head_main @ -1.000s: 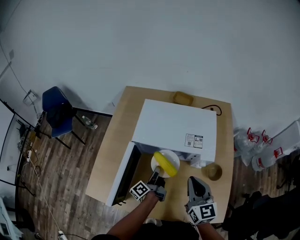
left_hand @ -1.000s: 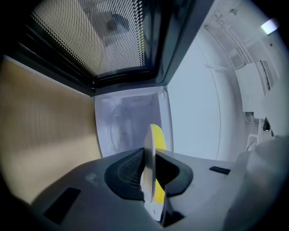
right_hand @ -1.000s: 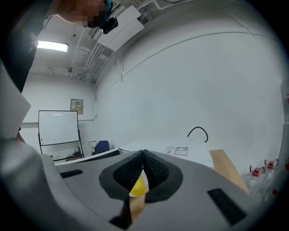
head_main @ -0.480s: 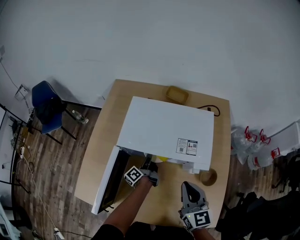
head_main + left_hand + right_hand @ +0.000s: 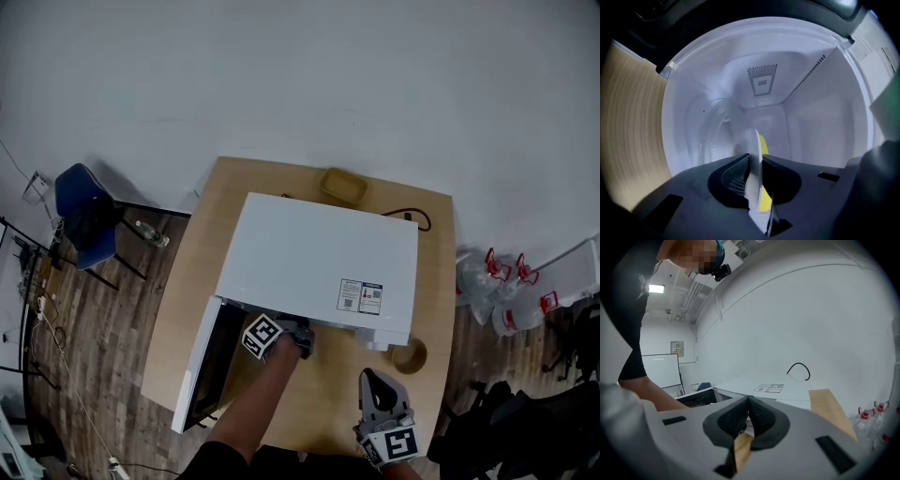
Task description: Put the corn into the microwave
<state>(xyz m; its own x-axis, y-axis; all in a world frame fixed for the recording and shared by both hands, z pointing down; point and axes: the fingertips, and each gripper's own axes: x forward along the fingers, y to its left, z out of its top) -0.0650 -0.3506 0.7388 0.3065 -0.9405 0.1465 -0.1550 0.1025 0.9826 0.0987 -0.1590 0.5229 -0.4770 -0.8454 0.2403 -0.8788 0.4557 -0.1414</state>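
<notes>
The white microwave [image 5: 319, 267] stands on the wooden table [image 5: 183, 291] with its door [image 5: 202, 366] swung open to the left. My left gripper [image 5: 298, 337] reaches into the opening. In the left gripper view this gripper [image 5: 754, 161] pinches the rim of a white plate [image 5: 758, 145] that carries the yellow corn [image 5: 762, 142], inside the white cavity [image 5: 811, 117] over the glass turntable [image 5: 717, 126]. Its jaws are opening, with the rim still between the pads. My right gripper [image 5: 380, 394] hangs back near the table's front edge, shut [image 5: 749, 401] and empty.
A brown cup [image 5: 409, 354] sits by the microwave's front right corner. A tan dish [image 5: 341, 186] and a black cable [image 5: 412, 217] lie behind the microwave. On the floor, a blue chair [image 5: 82, 216] stands left and water bottles [image 5: 506, 291] right.
My left gripper carried the plate and corn forward and down into the microwave; both are now hidden under its top in the head view. The right gripper drifted slightly.
</notes>
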